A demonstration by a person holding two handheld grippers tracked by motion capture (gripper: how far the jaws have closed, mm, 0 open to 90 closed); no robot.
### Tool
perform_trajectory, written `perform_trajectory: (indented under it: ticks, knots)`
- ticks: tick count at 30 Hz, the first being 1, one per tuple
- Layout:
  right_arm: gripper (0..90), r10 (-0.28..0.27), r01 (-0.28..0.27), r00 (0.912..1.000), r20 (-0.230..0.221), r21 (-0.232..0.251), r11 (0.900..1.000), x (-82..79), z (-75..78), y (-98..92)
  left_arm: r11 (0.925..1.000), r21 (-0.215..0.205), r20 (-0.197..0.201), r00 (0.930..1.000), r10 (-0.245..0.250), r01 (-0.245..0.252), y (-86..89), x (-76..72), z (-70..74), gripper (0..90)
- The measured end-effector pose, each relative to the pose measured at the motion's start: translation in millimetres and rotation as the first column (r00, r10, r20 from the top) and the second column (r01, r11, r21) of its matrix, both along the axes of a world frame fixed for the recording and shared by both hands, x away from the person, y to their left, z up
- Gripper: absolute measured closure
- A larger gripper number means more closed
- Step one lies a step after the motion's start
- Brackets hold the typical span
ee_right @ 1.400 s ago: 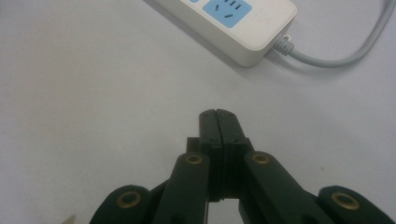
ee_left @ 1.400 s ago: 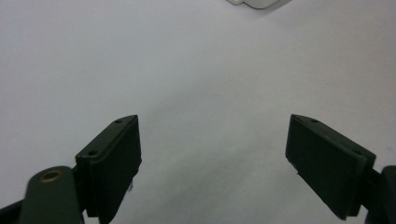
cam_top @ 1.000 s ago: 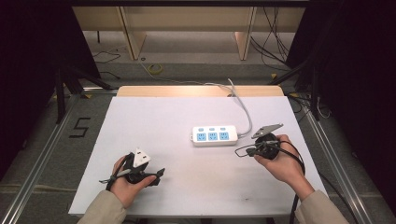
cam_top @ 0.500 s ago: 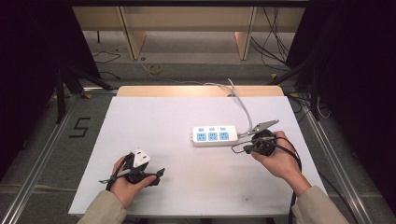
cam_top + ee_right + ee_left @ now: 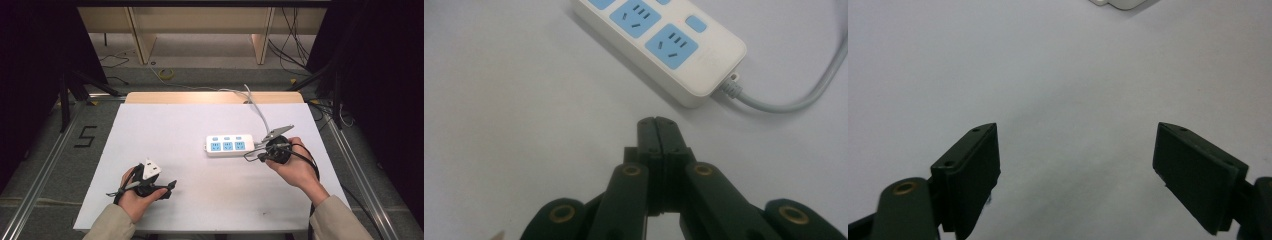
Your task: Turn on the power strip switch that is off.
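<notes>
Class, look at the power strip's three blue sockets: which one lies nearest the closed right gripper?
The end socket beside the grey cable's exit on the power strip; the right gripper points just short of that end.

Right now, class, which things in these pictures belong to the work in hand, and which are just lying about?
In the work:
- power strip with its grey cable
- right gripper, shut, beside the strip's cable end
- left gripper, open, empty

Lying about:
- yellow cable on the floor
- floor marking "5"
</notes>
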State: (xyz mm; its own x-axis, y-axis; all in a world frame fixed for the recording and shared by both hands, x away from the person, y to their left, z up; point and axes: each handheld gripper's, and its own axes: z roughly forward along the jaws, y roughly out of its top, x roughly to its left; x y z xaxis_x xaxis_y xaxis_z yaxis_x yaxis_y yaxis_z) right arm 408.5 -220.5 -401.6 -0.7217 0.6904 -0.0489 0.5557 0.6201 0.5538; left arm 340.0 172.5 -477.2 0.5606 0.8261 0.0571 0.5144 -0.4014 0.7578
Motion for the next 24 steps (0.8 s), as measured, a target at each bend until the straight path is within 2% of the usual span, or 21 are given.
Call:
perform_trajectory:
  ticks: [24]
  knots:
    - [90.0,0.018,-0.018,0.9998,0.006,-0.014,1.0,13.6,7.5,15.4,1.0,0.002,-0.002,1.0,-0.002,0.002,-0.5,-0.1,0.0,18.9]
